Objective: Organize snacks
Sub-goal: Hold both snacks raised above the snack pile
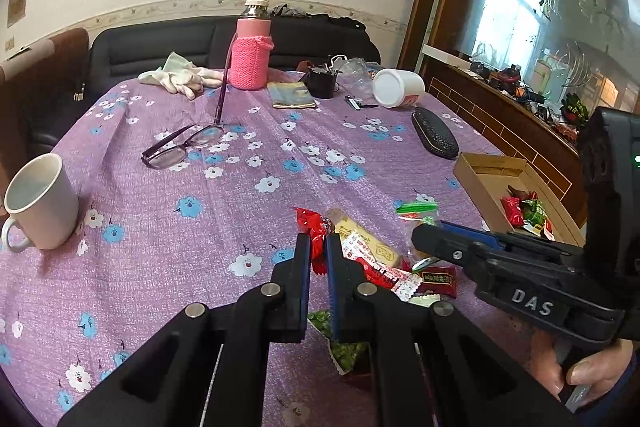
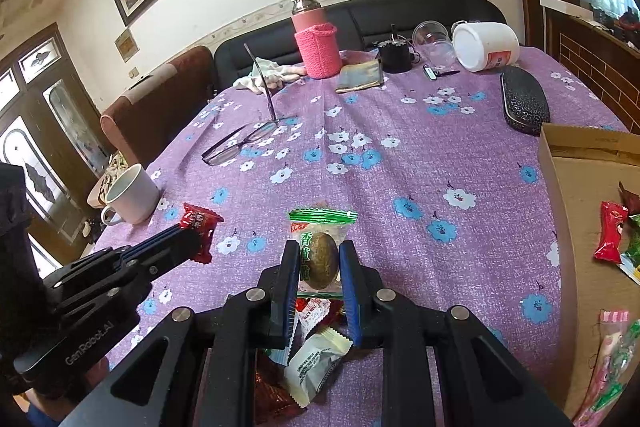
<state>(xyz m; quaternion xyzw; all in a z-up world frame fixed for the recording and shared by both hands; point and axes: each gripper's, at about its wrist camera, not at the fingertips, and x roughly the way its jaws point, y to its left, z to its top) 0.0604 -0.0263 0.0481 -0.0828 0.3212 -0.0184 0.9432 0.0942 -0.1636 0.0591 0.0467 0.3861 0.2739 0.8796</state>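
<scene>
My left gripper is shut on a red snack packet, held just above the purple flowered cloth. The right wrist view shows that same red packet pinched at the tip of the left gripper. My right gripper is shut on a clear packet with a green top and a dark oval snack inside. From the left wrist view, the right gripper comes in from the right with the green-topped packet. A pile of loose snacks lies under both grippers. The cardboard box holds several red and green snacks.
On the table stand a white mug, spectacles, a pink bottle in a knitted sleeve, a black spectacle case, a tipped white jar, a black cup and gloves. A person's hand grips the right handle.
</scene>
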